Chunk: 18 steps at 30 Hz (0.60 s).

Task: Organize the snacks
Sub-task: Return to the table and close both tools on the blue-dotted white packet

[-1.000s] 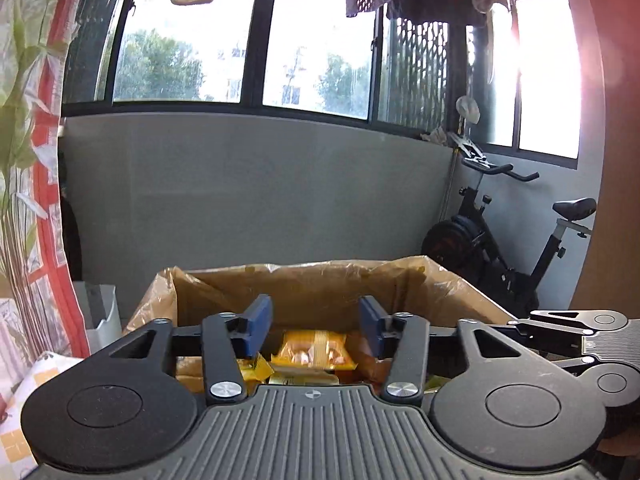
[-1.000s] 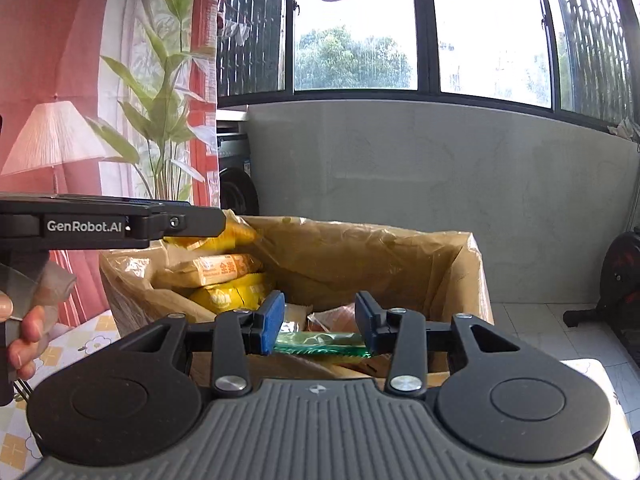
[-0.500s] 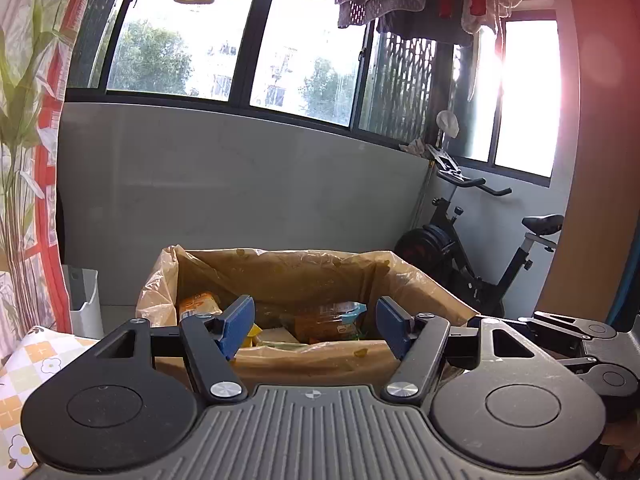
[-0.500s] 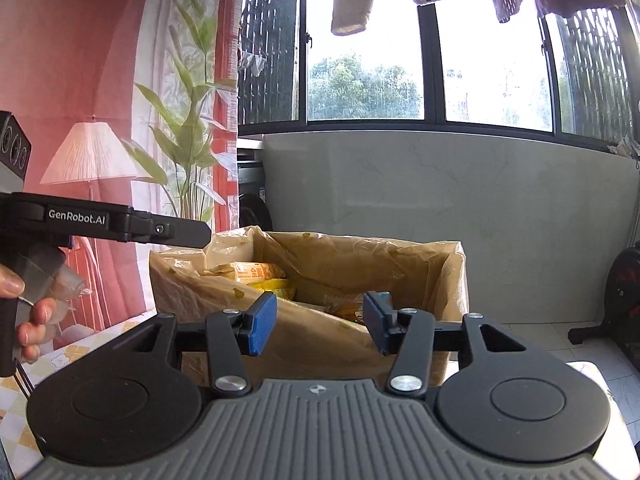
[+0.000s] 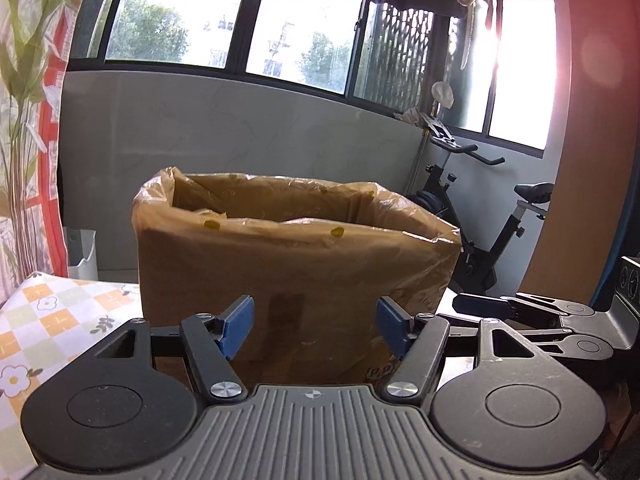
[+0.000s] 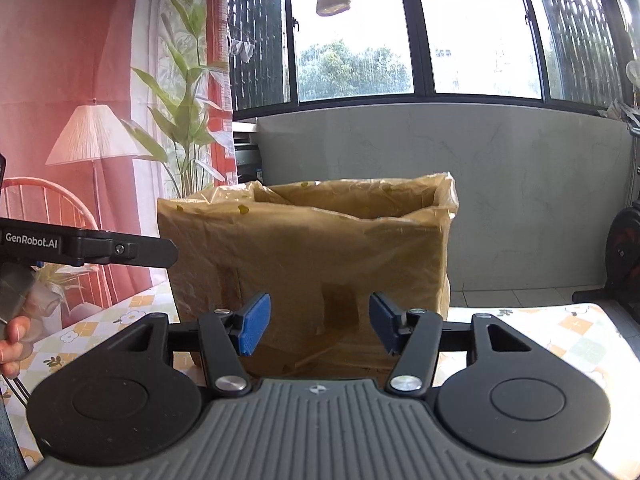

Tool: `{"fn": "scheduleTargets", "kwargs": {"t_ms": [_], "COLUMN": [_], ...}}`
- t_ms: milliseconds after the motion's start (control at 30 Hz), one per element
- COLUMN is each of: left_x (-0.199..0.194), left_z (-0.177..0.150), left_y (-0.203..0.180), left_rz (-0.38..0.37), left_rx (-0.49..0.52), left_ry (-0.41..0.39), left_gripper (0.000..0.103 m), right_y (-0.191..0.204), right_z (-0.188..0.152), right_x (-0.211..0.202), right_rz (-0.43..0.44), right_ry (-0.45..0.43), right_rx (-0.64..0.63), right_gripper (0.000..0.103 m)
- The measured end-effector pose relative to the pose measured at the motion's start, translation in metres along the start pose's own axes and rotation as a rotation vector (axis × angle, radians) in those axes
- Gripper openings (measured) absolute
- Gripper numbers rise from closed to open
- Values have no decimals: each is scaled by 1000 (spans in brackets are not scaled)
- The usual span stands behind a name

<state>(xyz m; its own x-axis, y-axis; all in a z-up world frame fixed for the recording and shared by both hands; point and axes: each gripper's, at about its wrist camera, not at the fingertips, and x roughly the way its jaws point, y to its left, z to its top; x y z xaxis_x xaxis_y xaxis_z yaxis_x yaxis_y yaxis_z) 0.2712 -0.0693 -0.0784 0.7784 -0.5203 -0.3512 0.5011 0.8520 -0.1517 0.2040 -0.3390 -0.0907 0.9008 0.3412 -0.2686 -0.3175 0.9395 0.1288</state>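
Observation:
A brown cardboard box (image 5: 296,268) lined with a clear plastic bag stands on the table, seen from its near side in both wrist views; its contents are hidden behind the wall. My left gripper (image 5: 314,330) is open and empty, level with the lower part of the box front. My right gripper (image 6: 320,326) faces the same box (image 6: 312,256) with its jaws opening and nothing between them. The left gripper's body (image 6: 88,246) shows at the left of the right wrist view, held by a hand (image 6: 14,344).
A checked flower-print tablecloth (image 5: 48,320) covers the table (image 6: 560,340). An exercise bike (image 5: 492,224) stands behind on the right. A white bin (image 5: 82,254) sits on the floor at left. A curtain printed with a lamp and plant (image 6: 120,140) hangs left.
Both grippers have pulled back from above the box and sunk, so the snacks inside are out of sight. The right gripper's jaws have widened.

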Motion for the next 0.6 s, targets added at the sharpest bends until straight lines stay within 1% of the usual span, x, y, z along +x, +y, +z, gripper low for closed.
{"fn": "scheduleTargets", "kwargs": {"t_ms": [100,200,367,533,600], "left_x": [6,14,28,41,48], "left_z": [-11,-23,-39,-53,-59], "left_y": [7,15,24,25,27], "left_rz": [14,21,22,6,-7], "left_rx": [-34,-66,-113,-147,-167], "left_ry": [33,76,133,186,213], "left_gripper": [69,69,69,69,68], "right_y": [0,1,11,16,17], "right_z": [-10,-19,-40,-60,-65], "right_x": [6,18,27,41,48], "right_rz": [-11,6,10,28,35], "right_ry": [36,124,197,290,323], "right_rx": [7,14,-35,-100,-101], "right_gripper": [59,58,58,58,58]}}
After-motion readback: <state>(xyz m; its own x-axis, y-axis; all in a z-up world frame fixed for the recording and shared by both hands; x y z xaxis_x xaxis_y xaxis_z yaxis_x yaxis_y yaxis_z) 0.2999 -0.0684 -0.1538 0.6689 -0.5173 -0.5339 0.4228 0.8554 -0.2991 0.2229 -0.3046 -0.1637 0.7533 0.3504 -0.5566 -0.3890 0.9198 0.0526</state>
